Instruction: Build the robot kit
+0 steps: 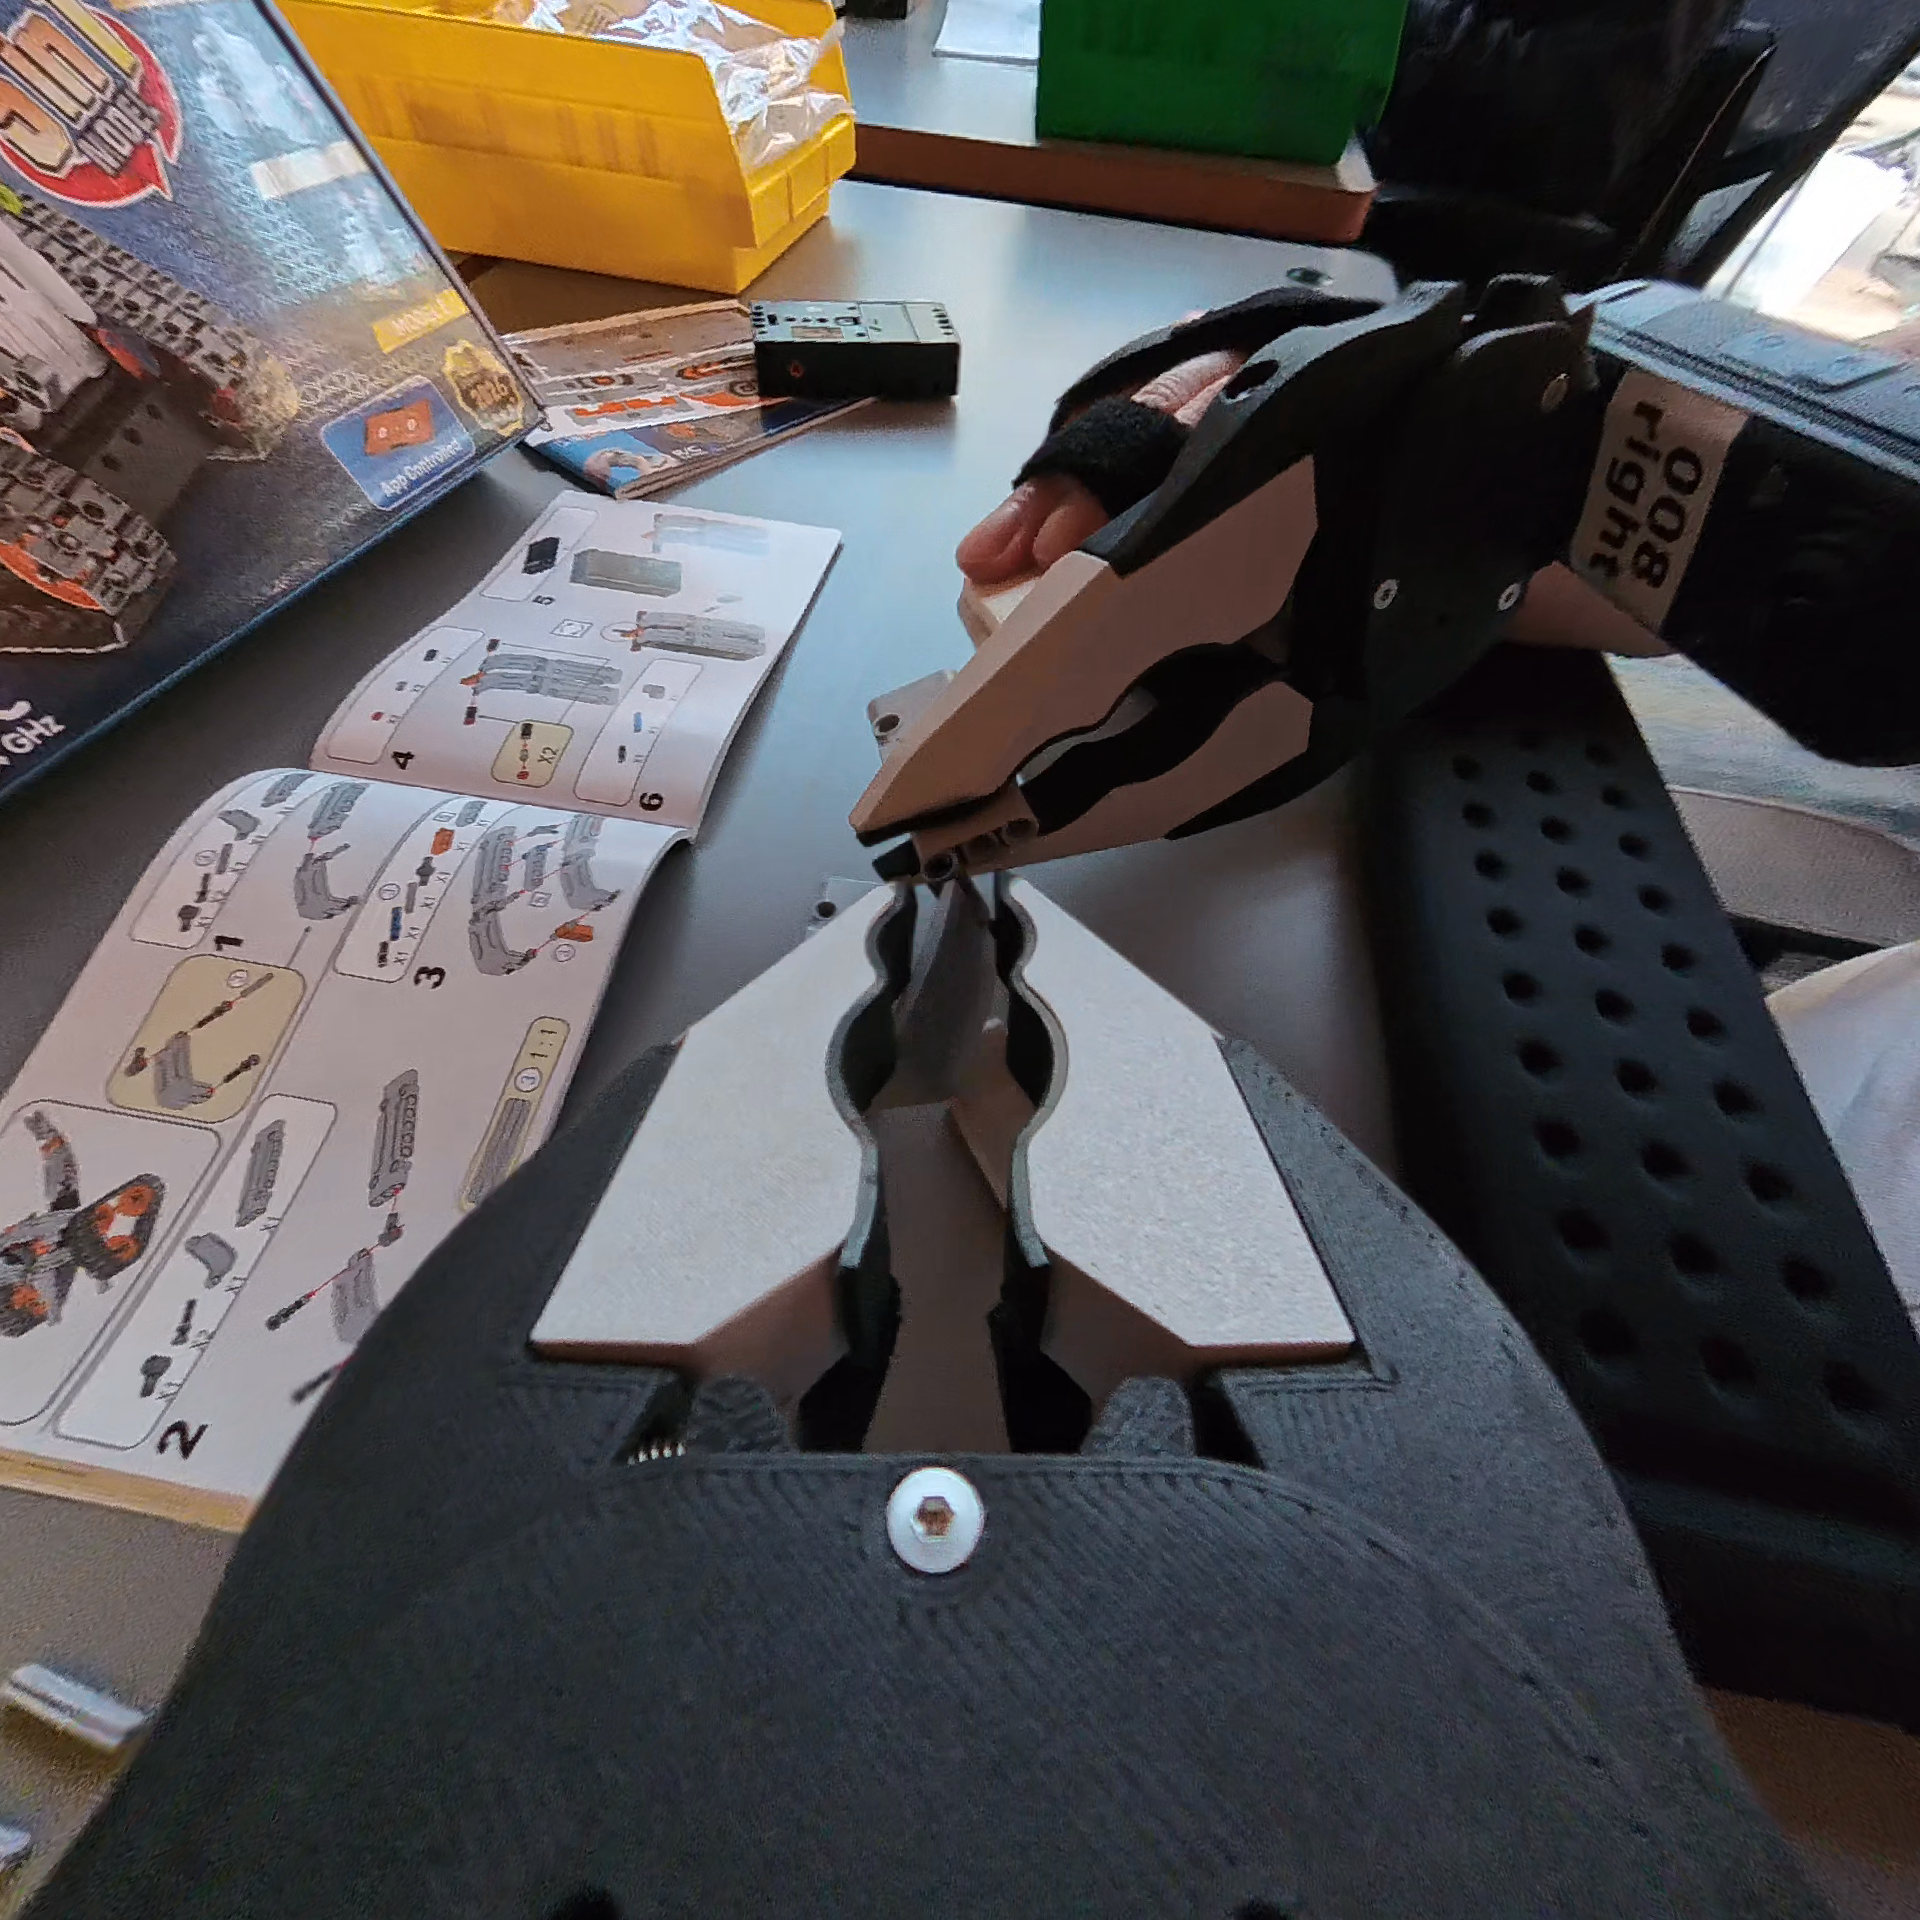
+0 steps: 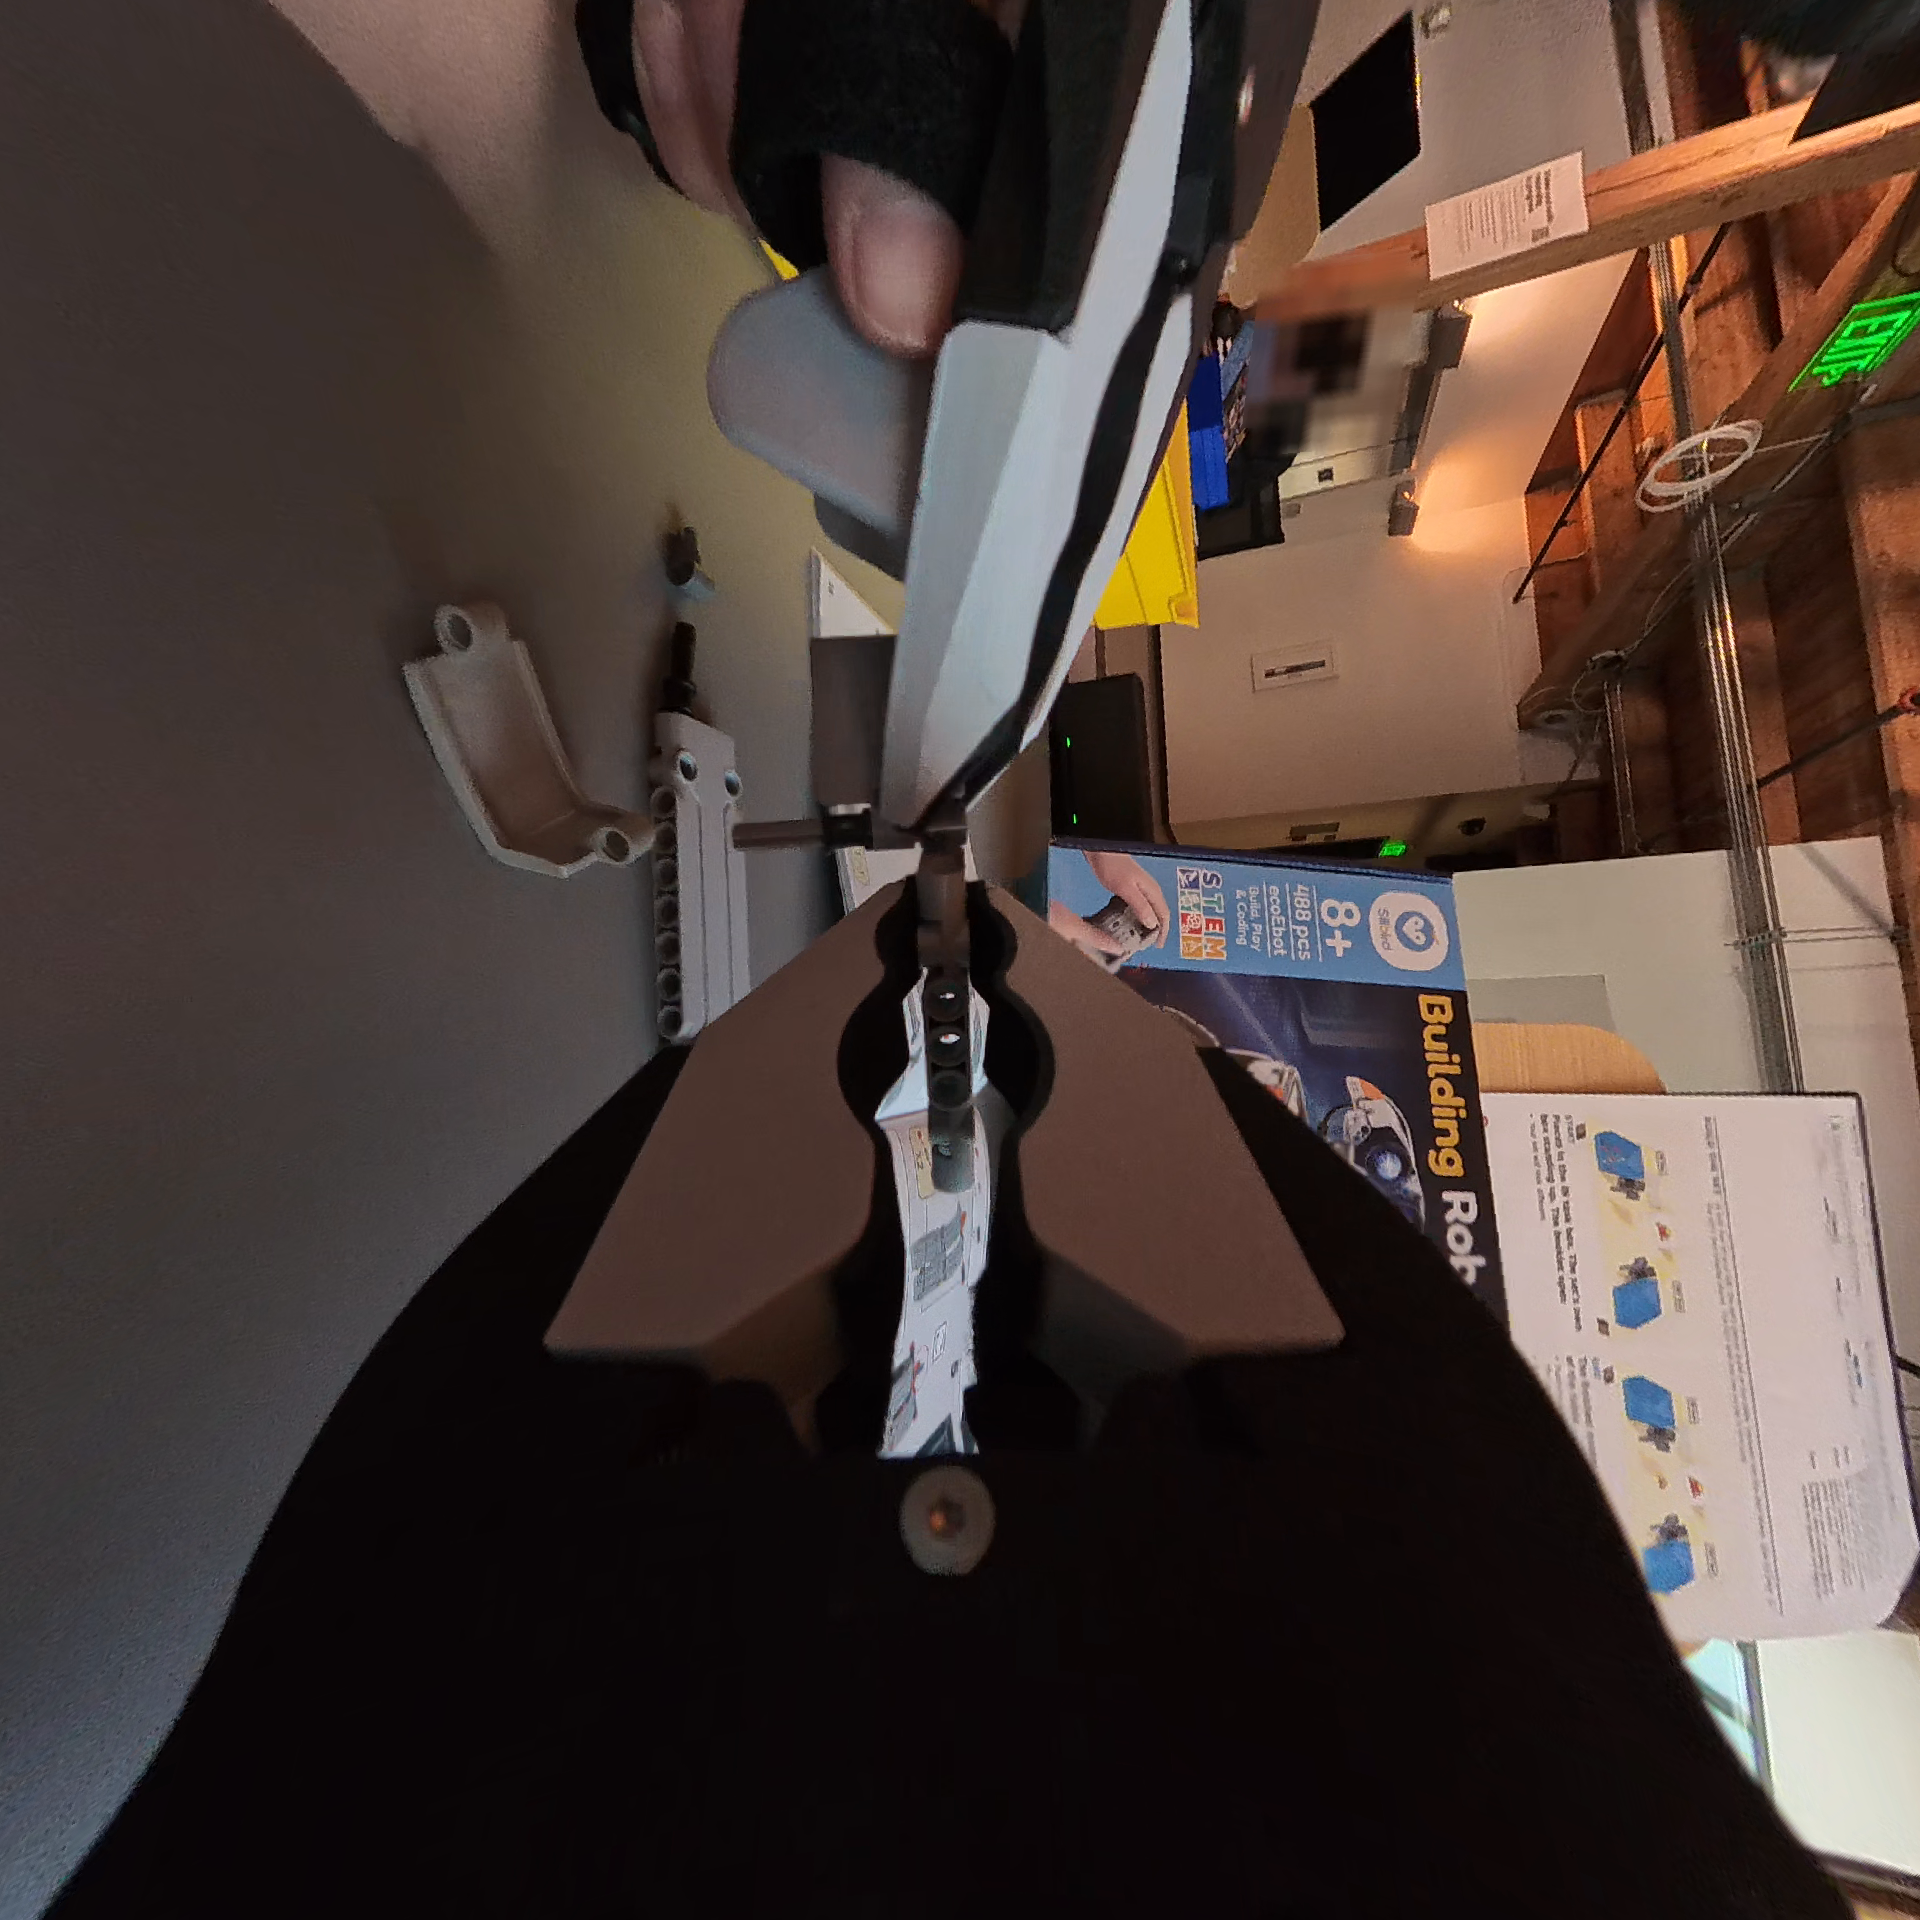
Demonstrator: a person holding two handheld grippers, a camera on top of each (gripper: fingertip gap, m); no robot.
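My left gripper (image 1: 948, 899) is shut on a thin dark axle pin (image 1: 896, 862) with a black bush. My right gripper (image 1: 935, 842) comes in from the right, with a hand in a black strap behind it. It is shut on a short dark grey beam (image 1: 977, 844) with a row of holes. The two grippers meet tip to tip above the dark table (image 1: 1039, 468). In the right wrist view the beam (image 2: 948, 1081) lies along my right gripper (image 2: 943, 904). The pin (image 2: 844, 827) crosses the beam's far end, held by the left gripper (image 2: 920, 816).
An open instruction booklet (image 1: 468, 883) lies left of the grippers, with a toy box (image 1: 208, 364), yellow bin (image 1: 623, 135), black battery box (image 1: 852, 348) and green box (image 1: 1216, 73) behind. A black perforated pad (image 1: 1621, 1091) lies right. A white curved panel (image 2: 509, 748) and white long beam (image 2: 696, 883) lie on the table. My two grippers' fingertips are within a few centimetres of each other.
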